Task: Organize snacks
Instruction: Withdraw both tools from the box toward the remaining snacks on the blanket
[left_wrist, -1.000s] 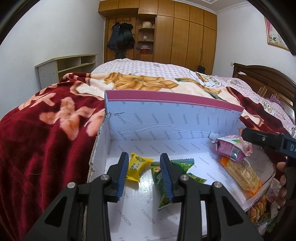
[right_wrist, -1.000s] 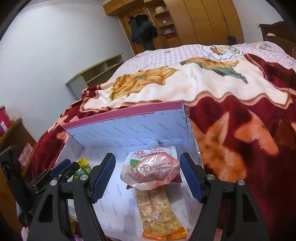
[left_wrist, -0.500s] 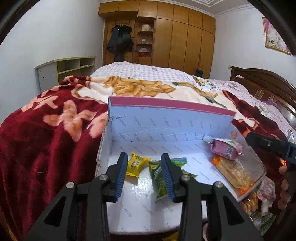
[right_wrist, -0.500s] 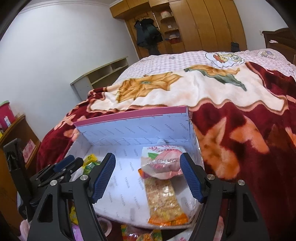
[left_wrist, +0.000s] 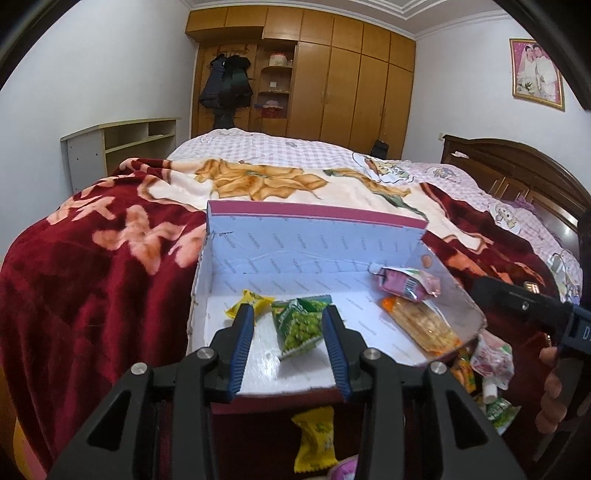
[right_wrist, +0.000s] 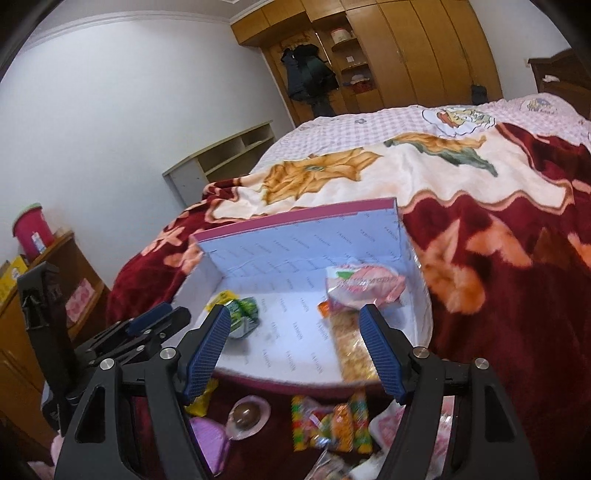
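An open box (left_wrist: 314, 240) with a pink rim lies on the bed. In it are a yellow candy packet (left_wrist: 249, 301), a green pea packet (left_wrist: 301, 325), a pink pouch (left_wrist: 406, 284) and an orange cracker pack (left_wrist: 421, 321). My left gripper (left_wrist: 287, 314) hangs over the box's front edge, jaws apart and empty. My right gripper (right_wrist: 293, 310) is wide open above the front edge (right_wrist: 295, 373), also empty; the pink pouch (right_wrist: 364, 286) and cracker pack (right_wrist: 351, 339) lie beyond it. The right wrist view shows the left gripper (right_wrist: 147, 325) at the left.
Loose snacks lie on the red blanket in front of the box: a yellow packet (left_wrist: 316, 439), a pink-white pouch (left_wrist: 491, 360), a colourful candy pack (right_wrist: 332, 424), a chocolate cup (right_wrist: 245, 411). A wooden cabinet (right_wrist: 37, 314) stands at the left. A hand (left_wrist: 550, 391) holds the right gripper.
Both grippers have drawn back and up from the box interior. The box's front edge and the loose snacks below it have come into view. The four packets in the box lie unmoved.
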